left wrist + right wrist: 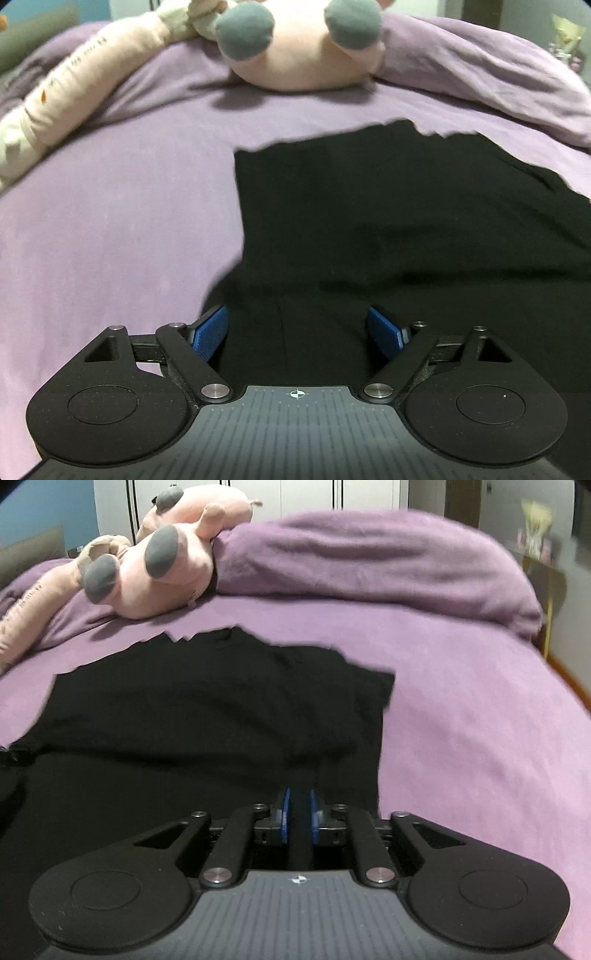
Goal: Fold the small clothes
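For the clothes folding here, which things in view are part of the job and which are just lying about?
Part of the job:
black garment
left gripper
right gripper

Just lying about:
pink plush toy
long pink cushion
bunched purple blanket
purple bedsheet

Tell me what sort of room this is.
Most likely a bedroom: a bed with a purple sheet, a bunched purple blanket, a pink plush toy and white closet doors behind.
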A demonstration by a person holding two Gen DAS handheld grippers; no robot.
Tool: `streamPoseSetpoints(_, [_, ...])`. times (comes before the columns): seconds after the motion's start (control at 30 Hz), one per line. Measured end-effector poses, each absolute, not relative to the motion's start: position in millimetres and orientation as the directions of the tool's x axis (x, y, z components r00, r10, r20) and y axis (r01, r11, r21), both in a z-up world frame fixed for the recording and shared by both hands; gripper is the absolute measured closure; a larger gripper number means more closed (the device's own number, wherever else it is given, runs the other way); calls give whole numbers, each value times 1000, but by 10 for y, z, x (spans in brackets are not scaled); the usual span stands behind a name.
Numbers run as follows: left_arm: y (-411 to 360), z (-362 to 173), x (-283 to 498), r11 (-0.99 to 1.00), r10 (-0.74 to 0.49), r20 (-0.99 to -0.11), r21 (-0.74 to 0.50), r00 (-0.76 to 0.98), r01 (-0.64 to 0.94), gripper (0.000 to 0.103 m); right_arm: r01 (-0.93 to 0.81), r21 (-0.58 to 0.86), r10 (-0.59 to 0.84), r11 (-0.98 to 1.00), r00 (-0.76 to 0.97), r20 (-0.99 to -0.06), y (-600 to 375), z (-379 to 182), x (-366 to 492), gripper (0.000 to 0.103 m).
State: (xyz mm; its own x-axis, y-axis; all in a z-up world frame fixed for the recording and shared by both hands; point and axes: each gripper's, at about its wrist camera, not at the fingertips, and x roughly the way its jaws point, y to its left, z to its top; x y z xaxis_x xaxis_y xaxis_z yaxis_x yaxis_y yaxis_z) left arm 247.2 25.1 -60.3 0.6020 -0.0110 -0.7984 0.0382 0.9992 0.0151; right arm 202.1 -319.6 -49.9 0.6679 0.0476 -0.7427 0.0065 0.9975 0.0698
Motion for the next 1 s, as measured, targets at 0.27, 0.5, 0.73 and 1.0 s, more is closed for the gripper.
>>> streamPoseSetpoints(0.27, [549,-526,1042,983,-31,-831,75,556,167,15,15,161,123,987,580,-805,-3364,-352,422,74])
streamPoseSetpoints(0.5, [1011,-524,172,995,16,-862,66,507,80,15,71,199,135,977,512,-848,-3524,-286,-453,61])
streamPoseSetpoints(0.73, [1377,-499,217,985,-119,-854,-167,506,-49,15,164,386,223,908,591,-775,-3715,-299,-353,46])
streamPoseSetpoints(1.0, [1369,-603,260,964,-206,-851,-262,483,-51,39,157,401,249,903,569,-784,-3664,-447,-425,71])
